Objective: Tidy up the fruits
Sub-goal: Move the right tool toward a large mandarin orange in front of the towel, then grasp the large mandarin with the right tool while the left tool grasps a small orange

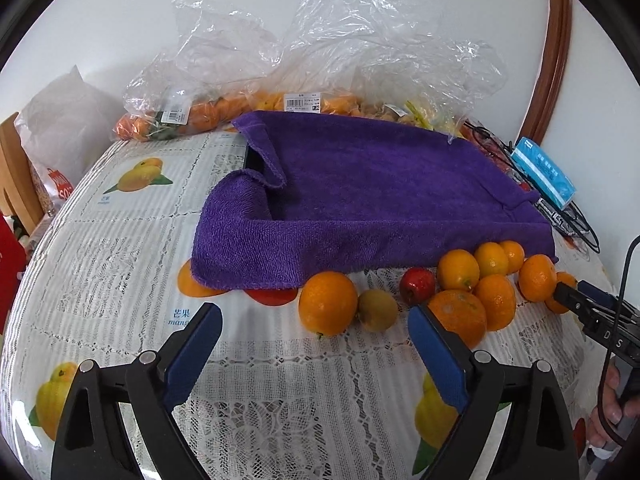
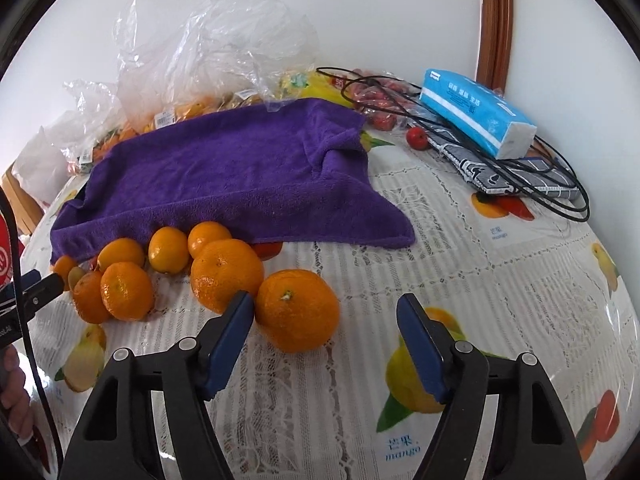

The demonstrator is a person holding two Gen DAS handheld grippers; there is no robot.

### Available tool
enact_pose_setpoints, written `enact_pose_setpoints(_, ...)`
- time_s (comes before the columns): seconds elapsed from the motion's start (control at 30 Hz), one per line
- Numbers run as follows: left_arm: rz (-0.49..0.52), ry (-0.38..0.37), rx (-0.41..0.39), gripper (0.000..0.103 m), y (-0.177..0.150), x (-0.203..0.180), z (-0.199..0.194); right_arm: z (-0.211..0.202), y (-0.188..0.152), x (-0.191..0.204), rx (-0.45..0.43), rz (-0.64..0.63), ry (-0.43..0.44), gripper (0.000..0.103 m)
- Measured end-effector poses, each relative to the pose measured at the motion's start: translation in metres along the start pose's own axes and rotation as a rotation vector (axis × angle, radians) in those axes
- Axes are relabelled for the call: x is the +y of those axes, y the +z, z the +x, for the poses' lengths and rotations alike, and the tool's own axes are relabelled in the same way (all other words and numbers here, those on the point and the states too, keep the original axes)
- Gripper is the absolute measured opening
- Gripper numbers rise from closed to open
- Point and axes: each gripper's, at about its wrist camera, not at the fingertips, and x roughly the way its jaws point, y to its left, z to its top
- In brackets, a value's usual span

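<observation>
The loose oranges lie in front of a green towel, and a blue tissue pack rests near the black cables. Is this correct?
One detail is wrong: the towel is purple, not green. The right wrist view shows it, with the loose oranges before it and the blue tissue pack near the black cables.

**Colours on your table**

You have a deep purple towel [image 1: 360, 184] lying over a white lace-patterned tablecloth [image 1: 120, 248] printed with yellow mangoes, orange and red fruit and blue lettering. Your loose oranges [image 2: 226, 274] are bright orange; among them sit one red fruit [image 1: 417, 285] and one dull yellow-green fruit [image 1: 377, 309]. Your left tongs [image 1: 316, 320] and right tongs [image 2: 325, 312] are black with blue pads. The tissue pack [image 2: 476, 118] is sky blue and white; the bags [image 1: 320, 48] behind are clear plastic.
</observation>
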Motion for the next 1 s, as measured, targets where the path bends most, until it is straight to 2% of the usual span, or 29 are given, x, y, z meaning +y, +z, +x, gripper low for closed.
enact_pose_setpoints(0.1,-0.011,-0.005,0.001,0.093,0.000,0.001,0.000,0.002,0.000,-0.002,-0.004,0.014,0.014,0.070)
enact_pose_setpoints(0.23,-0.026,-0.007,-0.002,0.093,-0.001,0.003,0.000,0.006,-0.002,0.001,0.022,0.004,0.044,0.057)
enact_pose_setpoints(0.3,-0.030,-0.009,-0.001,0.092,0.000,0.003,0.000,0.008,-0.004,0.006,0.034,-0.023,0.037,0.055)
enact_pose_setpoints(0.43,-0.035,-0.013,-0.013,0.092,0.000,0.003,-0.002,0.008,-0.006,0.008,0.038,-0.035,0.060,0.045)
enact_pose_setpoints(0.67,-0.030,-0.052,-0.018,0.092,0.000,0.002,-0.005,0.011,-0.003,0.008,0.037,-0.034,0.049,0.048)
enact_pose_setpoints(0.8,-0.038,-0.037,-0.015,0.091,0.000,0.004,-0.003,0.014,-0.001,0.005,0.041,-0.011,0.074,0.044)
enact_pose_setpoints(0.87,-0.053,-0.036,-0.002,0.087,0.000,0.007,0.000,0.015,-0.001,0.005,0.041,-0.008,0.077,0.044)
enact_pose_setpoints(0.93,-0.070,-0.032,0.010,0.073,0.001,0.010,0.003,0.014,-0.001,0.004,0.042,-0.002,0.084,0.044)
enact_pose_setpoints(1.0,-0.096,-0.031,-0.002,0.072,0.002,0.015,0.002,0.014,-0.001,0.001,0.042,0.008,0.097,0.044)
